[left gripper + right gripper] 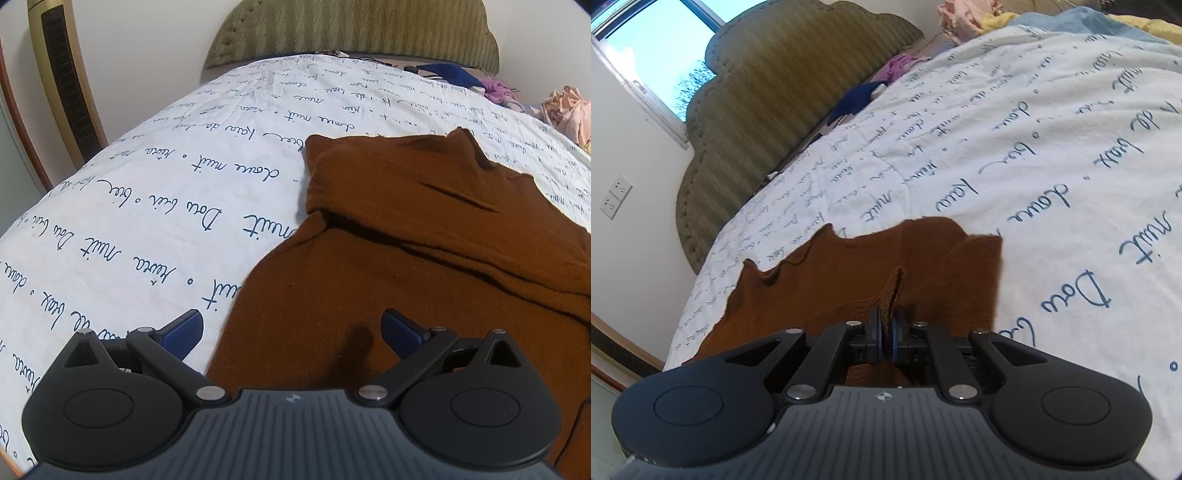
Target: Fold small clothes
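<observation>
A brown knit garment (424, 240) lies rumpled on a white bed cover (166, 221) printed with blue handwriting; a sleeve is folded over its top. My left gripper (291, 321) hovers open above the garment's near left edge, one blue pad over the cover and the other over the fabric, holding nothing. In the right wrist view the same brown garment (831, 280) lies on the bed cover (1052, 166). My right gripper (886, 321) is shut on a raised pleat of it, which stands up between the pads.
A green padded headboard (351, 33) (768, 110) closes the far end of the bed. Blue cloth (450, 75), purple cloth (496, 90) and a pink clothes pile (565, 110) lie near it. A gold tower appliance (62, 81) stands left of the bed. A window (653, 55) is behind.
</observation>
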`<state>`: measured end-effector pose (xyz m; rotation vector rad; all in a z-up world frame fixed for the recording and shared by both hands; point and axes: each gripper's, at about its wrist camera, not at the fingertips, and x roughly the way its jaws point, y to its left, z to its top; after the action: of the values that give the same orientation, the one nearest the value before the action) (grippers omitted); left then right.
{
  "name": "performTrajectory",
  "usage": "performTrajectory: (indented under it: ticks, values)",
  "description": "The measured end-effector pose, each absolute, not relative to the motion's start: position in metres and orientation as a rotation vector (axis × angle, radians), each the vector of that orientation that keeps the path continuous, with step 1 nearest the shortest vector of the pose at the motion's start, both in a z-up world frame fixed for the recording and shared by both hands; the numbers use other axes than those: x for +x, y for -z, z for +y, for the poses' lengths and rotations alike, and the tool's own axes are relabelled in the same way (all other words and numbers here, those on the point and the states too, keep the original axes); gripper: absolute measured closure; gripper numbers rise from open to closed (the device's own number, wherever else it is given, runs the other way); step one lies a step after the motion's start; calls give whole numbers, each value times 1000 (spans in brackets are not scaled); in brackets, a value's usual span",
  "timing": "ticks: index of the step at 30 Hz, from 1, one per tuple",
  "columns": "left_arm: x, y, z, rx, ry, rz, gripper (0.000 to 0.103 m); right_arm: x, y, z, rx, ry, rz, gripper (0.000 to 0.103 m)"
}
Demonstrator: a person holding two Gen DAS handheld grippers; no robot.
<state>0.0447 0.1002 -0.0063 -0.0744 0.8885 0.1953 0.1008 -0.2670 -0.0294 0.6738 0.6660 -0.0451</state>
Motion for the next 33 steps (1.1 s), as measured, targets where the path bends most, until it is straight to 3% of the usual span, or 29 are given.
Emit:
performTrajectory:
  ticks: [2, 5, 6, 10, 14, 16, 19, 21, 26, 29, 33]
  values:
    - [44, 7, 99, -71, -193, 889, 0, 98, 30, -270, 667, 83, 654, 85]
    - [44, 8, 98, -72, -191, 890, 0, 85, 23, -271, 638, 169, 575, 62]
    - [44, 8, 97, -73, -189, 890, 0, 82, 19, -269, 624, 179, 549, 60]
    - [44, 10, 93, -68, -180, 889, 0, 79, 8, -245, 533, 52, 548, 58]
    - [42, 13, 89, -58, -172, 895, 0, 89, 20, -220, 481, -57, 664, 42]
    - [40, 14, 89, -48, -171, 895, 0, 89, 23, -217, 448, 3, 667, 42]
    - [38, 14, 90, -38, -176, 888, 0, 82, 14, -218, 453, 31, 635, 37]
    - [39, 15, 91, -42, -180, 889, 0, 75, 9, -215, 447, 9, 618, 25]
    - [38, 17, 90, -51, -169, 898, 0, 58, 5, -201, 388, -32, 606, 20]
    - [37, 19, 88, -39, -165, 900, 0, 40, -1, -194, 329, -23, 505, 10]
    - [36, 22, 87, -44, -163, 909, 0, 30, -4, -198, 375, -74, 437, 8]
